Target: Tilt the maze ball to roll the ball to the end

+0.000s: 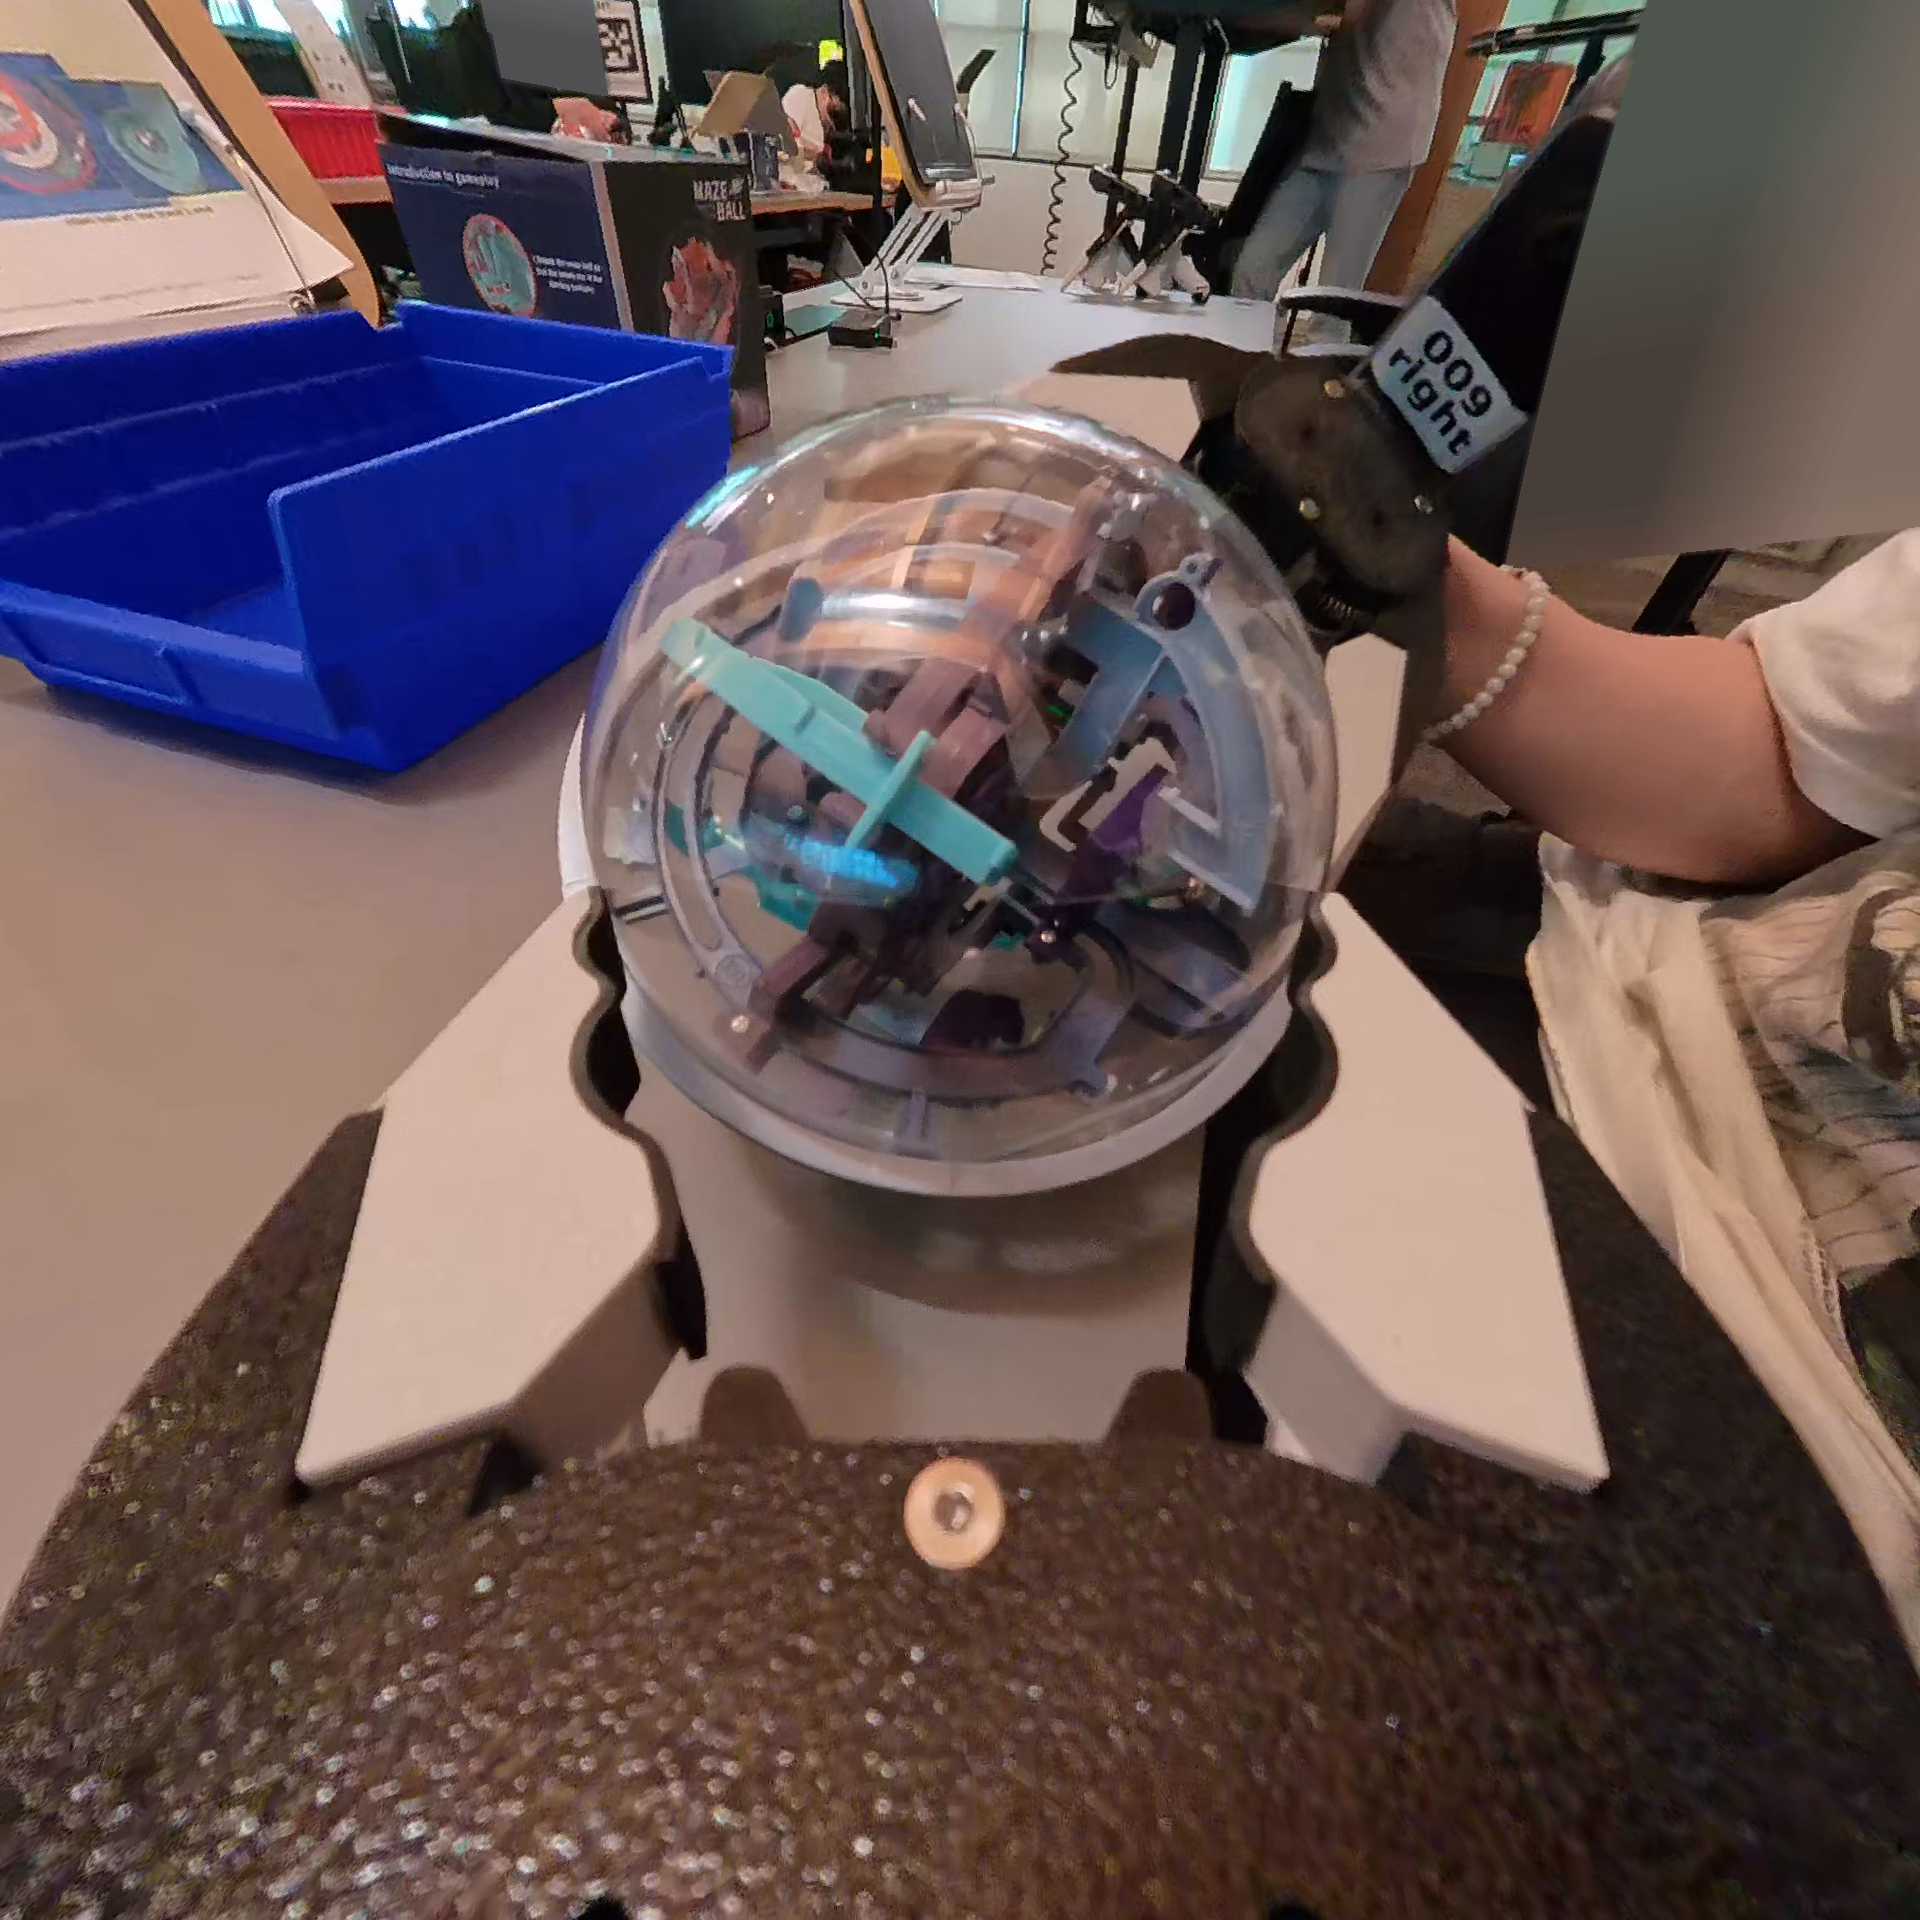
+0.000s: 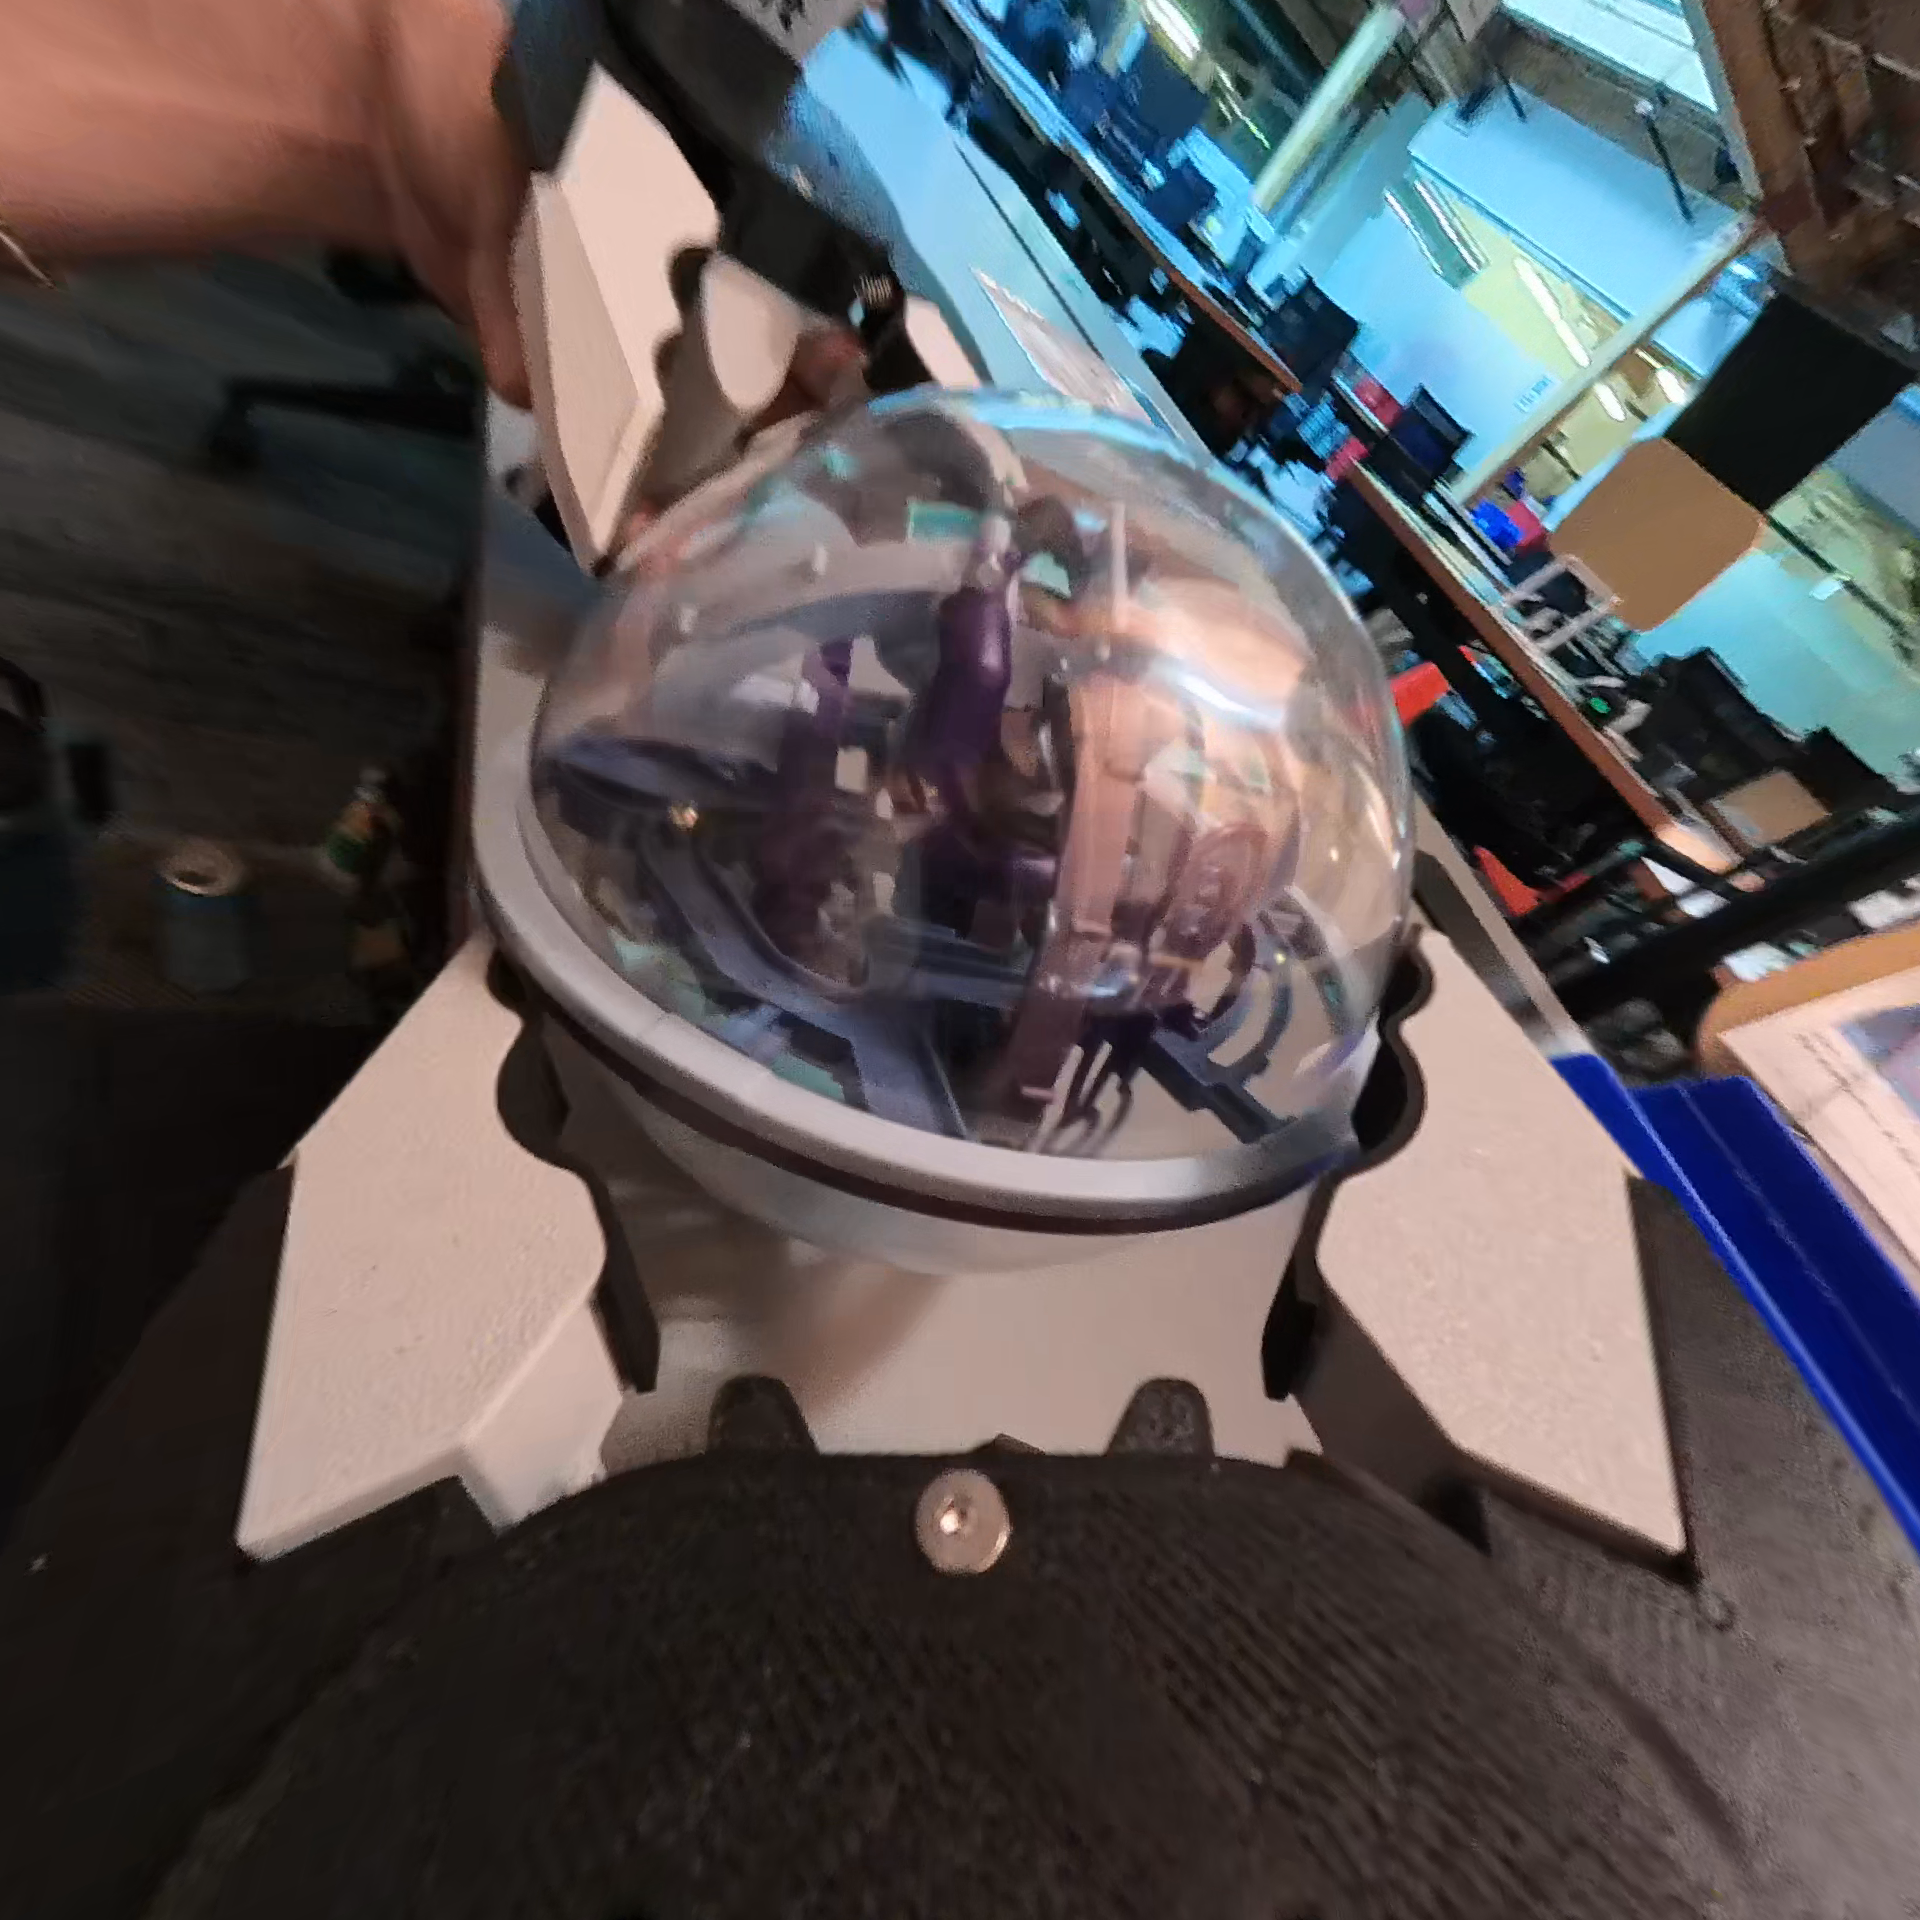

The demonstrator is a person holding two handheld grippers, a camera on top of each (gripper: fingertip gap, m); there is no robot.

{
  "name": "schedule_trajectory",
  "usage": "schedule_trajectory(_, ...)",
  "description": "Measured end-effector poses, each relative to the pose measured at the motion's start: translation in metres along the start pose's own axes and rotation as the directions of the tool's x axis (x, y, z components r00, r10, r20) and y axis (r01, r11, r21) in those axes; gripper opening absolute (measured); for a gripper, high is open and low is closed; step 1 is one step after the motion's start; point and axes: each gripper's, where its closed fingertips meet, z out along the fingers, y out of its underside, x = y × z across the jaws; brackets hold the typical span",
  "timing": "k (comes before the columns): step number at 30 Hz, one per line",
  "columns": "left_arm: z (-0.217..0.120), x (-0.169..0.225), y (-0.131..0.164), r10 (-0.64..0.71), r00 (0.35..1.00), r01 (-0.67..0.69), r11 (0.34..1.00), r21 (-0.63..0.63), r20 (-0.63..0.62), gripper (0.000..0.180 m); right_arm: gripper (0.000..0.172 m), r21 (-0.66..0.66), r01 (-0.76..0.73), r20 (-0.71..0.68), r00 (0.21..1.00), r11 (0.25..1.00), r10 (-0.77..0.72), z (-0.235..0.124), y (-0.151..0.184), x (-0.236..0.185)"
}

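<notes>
Left wrist view: clear plastic sphere packed with teal, purple and brown maze tracks, the maze ball (image 1: 956, 790), sitting between the white fingers (image 1: 488, 1195) of the left gripper (image 1: 951, 925), dark pads pressed on both flanks near the pale equator band. Lifted off the grey counter (image 1: 208, 987), tilted so the band runs slantwise. Right gripper (image 2: 956, 1049) clamping the same sphere from the far side, its black body visible behind the globe, a hand (image 1: 1621, 717) with a bead bracelet behind it. Jaws of both spread wide yet bearing on the shell, so a two-sided grip.

Right wrist view: blurred, the sphere (image 2: 966, 779) skewed hard, pads hugging the white lower half.

Progress: well into the tilting, not finished as far as can be judged. Several small metallic glints inside, one near a brown track low on the left (image 1: 740, 1024), possibly the rolling ball, though screws look alike. End point not identifiable, so remaining distance unclear.

Nearby: blue plastic bin (image 1: 343, 540) just beside, dark printed cardboard box (image 1: 582, 249) behind.
</notes>
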Motion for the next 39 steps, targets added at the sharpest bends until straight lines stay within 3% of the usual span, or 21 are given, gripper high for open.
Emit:
schedule_trajectory(3,0.001,0.002,-0.006,0.006,1.000,-0.006,1.000,0.026,-0.007,0.123,0.150,-0.054,0.010,-0.044,0.999,0.998,-0.012,-0.002,0.011,0.000)
schedule_trajectory(9,0.006,0.002,-0.016,-0.044,0.998,0.047,0.994,0.103,-0.033,0.124,0.151,0.004,-0.173,-0.109,0.979,0.985,0.173,-0.004,0.013,-0.002)
schedule_trajectory(21,0.006,0.008,-0.010,0.028,0.999,-0.026,0.998,0.064,-0.038,0.128,0.150,-0.147,-0.118,-0.244,0.966,0.982,0.079,-0.006,0.023,-0.007)
schedule_trajectory(24,0.006,0.007,-0.012,0.032,0.999,-0.030,0.998,0.061,-0.026,0.125,0.149,-0.184,-0.170,-0.290,0.951,0.968,0.111,-0.008,0.029,-0.007)
schedule_trajectory(29,0.006,0.003,-0.024,-0.011,1.000,0.013,0.994,0.113,-0.015,0.121,0.145,-0.171,-0.343,-0.340,0.900,0.924,0.272,-0.005,0.035,-0.012)
schedule_trajectory(35,0.002,-0.003,-0.026,-0.079,0.997,0.079,0.987,0.141,-0.008,0.114,0.143,-0.123,-0.403,-0.374,0.865,0.907,0.334,-0.004,0.033,-0.011)
schedule_trajectory(39,-0.003,-0.008,-0.030,-0.134,0.991,0.134,0.977,0.164,-0.012,0.115,0.139,-0.136,-0.403,-0.309,0.885,0.905,0.348,-0.001,0.033,-0.019)
